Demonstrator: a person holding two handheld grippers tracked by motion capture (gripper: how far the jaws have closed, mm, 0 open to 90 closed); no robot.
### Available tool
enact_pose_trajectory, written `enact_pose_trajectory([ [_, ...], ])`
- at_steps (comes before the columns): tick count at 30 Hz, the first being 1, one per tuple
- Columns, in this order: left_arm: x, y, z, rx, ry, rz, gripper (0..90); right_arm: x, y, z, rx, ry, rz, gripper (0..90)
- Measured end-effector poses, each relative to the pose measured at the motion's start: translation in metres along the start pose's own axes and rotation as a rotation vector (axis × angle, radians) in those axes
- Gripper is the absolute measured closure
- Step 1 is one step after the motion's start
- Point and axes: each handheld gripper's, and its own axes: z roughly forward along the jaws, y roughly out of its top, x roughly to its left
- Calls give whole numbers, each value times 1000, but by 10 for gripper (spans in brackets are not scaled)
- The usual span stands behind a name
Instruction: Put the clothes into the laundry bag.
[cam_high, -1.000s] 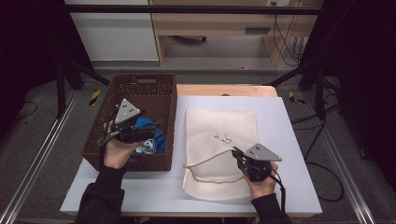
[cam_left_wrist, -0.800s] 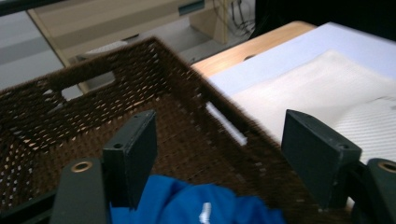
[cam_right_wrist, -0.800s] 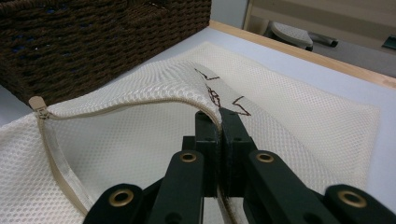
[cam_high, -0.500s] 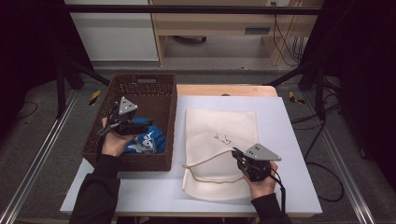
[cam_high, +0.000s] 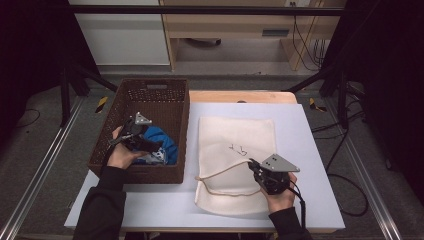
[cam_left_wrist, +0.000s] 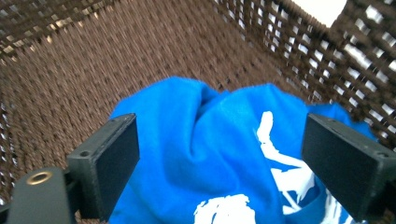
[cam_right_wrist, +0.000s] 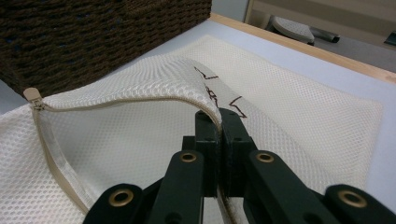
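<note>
high view, woven brown basket (cam_high: 150, 92), crumpled blue cloth (cam_high: 161, 145)

Basket (cam_high: 165, 97) sits on the worktop (cam_high: 310, 150), left side; mesh bag (cam_high: 235, 135) lies flat just right of it. Shirt (cam_high: 160, 142) is in the basket, near end. Left gripper (cam_high: 145, 145) is inside the basket over the shirt; right gripper (cam_high: 252, 165) at the bag's near edge.

Overhead view; two close gripper views
</note>
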Motion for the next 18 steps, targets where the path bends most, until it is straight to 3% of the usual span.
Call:
enact_pose_trajectory([
  [7,-4,0,12,95,-7,33,93,0,0,0,5,1,0,872],
  [10,-4,0,18,146,-8,20,94,0,-1,0,8,2,-4,871],
  [13,-6,0,24,193,-6,33,94,0,-1,1,9,2,-1,871],
  [18,-8,1,31,260,-18,17,147,0,-2,1,15,2,1,871],
])
